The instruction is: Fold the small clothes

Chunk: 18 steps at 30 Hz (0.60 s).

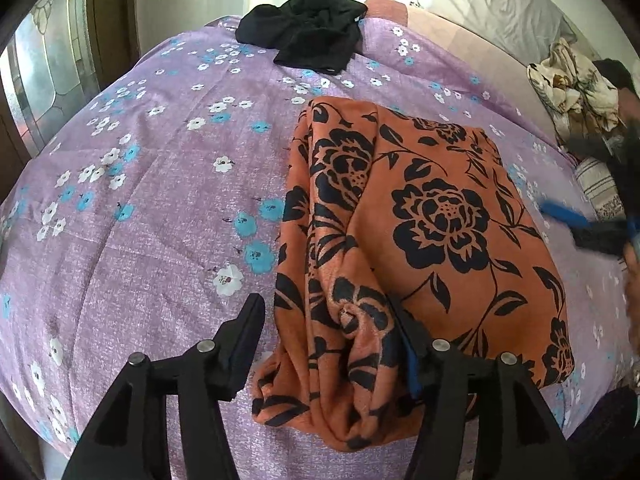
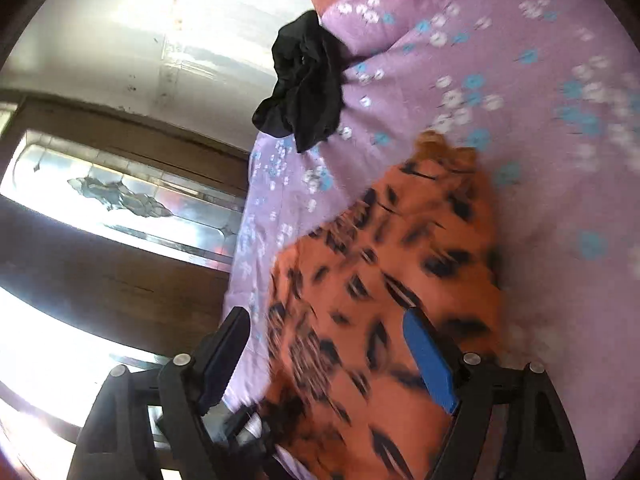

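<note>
An orange cloth with a black flower print lies folded over on the lilac flowered bedsheet. My left gripper is open, its jaws wide apart around the cloth's bunched near edge. My right gripper is open above the same orange cloth, which is blurred in the right wrist view. The right gripper also shows blurred at the right edge of the left wrist view. A crumpled black garment lies at the far side of the bed and shows in the right wrist view too.
A cream patterned bundle of cloth lies at the far right by a pink pillow. A wooden door with glass panes stands beyond the bed's edge. The bedsheet spreads wide to the left of the orange cloth.
</note>
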Tool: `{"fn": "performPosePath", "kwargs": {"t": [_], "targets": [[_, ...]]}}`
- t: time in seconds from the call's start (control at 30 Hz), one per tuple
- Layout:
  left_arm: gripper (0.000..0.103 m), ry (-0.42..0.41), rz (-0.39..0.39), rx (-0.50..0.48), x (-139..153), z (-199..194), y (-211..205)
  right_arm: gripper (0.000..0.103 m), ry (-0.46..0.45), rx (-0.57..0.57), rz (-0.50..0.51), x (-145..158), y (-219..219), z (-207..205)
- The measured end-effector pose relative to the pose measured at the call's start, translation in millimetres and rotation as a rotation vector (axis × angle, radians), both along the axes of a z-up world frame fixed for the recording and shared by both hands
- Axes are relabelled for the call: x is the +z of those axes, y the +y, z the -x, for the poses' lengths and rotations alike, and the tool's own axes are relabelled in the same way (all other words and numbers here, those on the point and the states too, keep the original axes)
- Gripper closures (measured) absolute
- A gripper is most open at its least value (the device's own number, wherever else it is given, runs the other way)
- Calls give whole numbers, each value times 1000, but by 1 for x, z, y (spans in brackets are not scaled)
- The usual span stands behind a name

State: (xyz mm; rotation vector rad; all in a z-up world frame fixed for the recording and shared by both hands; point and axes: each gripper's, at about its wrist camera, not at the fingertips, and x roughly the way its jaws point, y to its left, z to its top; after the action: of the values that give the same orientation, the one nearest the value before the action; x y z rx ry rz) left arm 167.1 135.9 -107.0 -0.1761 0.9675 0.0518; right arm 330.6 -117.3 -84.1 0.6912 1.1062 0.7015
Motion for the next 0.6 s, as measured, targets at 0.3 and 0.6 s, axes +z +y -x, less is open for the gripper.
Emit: {"fn": "performPosePath", "kwargs": {"t": [0.3,0.6], "targets": [[41,-2,2,2,1,2,1,21,98,13,60,-47,-22,53],[41,1,-3,2,2,2,0,29,59,45,184,-48,10,43]]}}
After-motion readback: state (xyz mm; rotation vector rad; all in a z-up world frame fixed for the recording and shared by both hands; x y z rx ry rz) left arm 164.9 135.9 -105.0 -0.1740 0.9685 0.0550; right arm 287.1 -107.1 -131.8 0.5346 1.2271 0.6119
